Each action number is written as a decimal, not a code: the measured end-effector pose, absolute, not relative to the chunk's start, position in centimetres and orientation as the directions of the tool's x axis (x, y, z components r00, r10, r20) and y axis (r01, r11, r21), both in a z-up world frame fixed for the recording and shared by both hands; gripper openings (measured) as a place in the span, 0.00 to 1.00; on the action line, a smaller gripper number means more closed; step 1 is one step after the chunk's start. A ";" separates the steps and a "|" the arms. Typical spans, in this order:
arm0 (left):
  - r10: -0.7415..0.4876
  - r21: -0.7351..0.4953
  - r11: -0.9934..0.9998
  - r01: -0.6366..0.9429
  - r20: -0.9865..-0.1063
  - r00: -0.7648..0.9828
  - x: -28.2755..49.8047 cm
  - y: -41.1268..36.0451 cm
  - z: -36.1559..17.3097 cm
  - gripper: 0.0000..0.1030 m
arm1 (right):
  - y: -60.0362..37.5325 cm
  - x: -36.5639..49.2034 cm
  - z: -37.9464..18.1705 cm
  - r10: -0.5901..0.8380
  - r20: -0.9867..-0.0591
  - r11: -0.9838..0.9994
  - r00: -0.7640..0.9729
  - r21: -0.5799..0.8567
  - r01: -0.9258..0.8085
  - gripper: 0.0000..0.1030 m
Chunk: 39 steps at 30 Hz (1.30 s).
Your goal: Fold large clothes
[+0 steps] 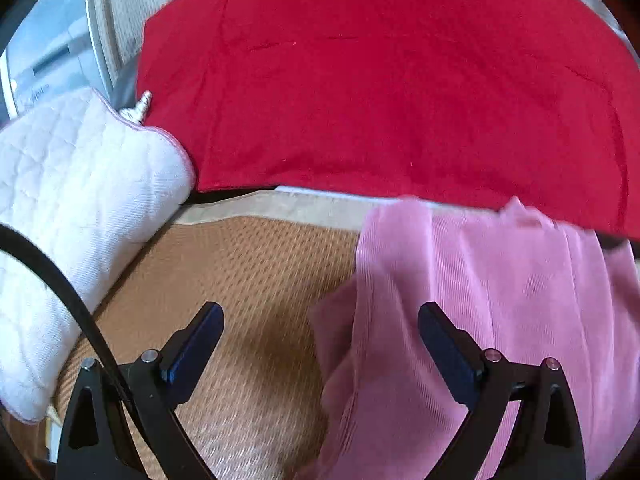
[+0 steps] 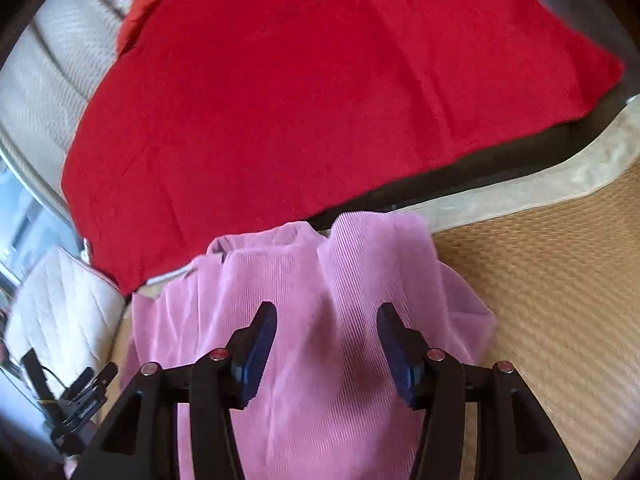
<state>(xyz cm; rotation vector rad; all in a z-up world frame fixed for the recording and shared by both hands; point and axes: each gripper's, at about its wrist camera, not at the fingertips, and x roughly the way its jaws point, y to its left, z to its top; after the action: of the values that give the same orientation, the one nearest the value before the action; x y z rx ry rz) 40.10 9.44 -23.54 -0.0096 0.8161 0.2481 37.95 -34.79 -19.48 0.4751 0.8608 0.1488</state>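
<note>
Your pink garment (image 2: pixel 320 320) lies bunched on the woven mat (image 2: pixel 560 300), its far edge reaching the foot of the red blanket (image 2: pixel 300 100). Your right tool (image 2: pixel 326 340) hangs over the middle of the garment with its jaws spread, pinching nothing. Your left tool (image 1: pixel 320 344) is also spread and empty, over the garment's left edge, one finger above bare mat and the other above pink cloth. A white quilted pillow (image 1: pixel 80 208) sits left of the garment, touching the red blanket's corner.
</note>
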 end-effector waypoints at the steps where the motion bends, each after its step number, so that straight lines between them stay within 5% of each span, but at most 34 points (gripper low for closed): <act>1: 0.202 0.067 0.972 -0.227 -0.732 0.650 41.3 9.6 -23.6 0.95 | -34.9 38.9 -19.8 0.329 -0.696 0.880 0.638 0.471 0.061 0.55; 12: 0.194 0.031 0.941 -0.337 -0.866 0.460 47.7 11.8 -29.9 0.95 | -37.5 45.5 -24.3 0.232 -0.764 0.882 0.603 0.427 0.202 0.55; 25: 0.250 0.066 0.949 -0.308 -0.754 0.608 39.9 11.1 -22.6 0.95 | -32.2 38.6 -18.5 0.305 -0.696 0.915 0.650 0.403 0.002 0.55; 39: 0.311 0.224 0.947 -0.231 -0.820 0.480 33.9 9.0 -27.8 0.96 | -25.3 33.4 -22.8 0.375 -0.772 0.913 0.514 0.404 -0.059 0.55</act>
<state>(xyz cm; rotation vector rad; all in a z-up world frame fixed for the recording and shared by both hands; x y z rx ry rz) 33.86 9.04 -27.82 0.0864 1.0180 0.3309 33.37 -25.28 -22.83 0.3483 1.0017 0.2671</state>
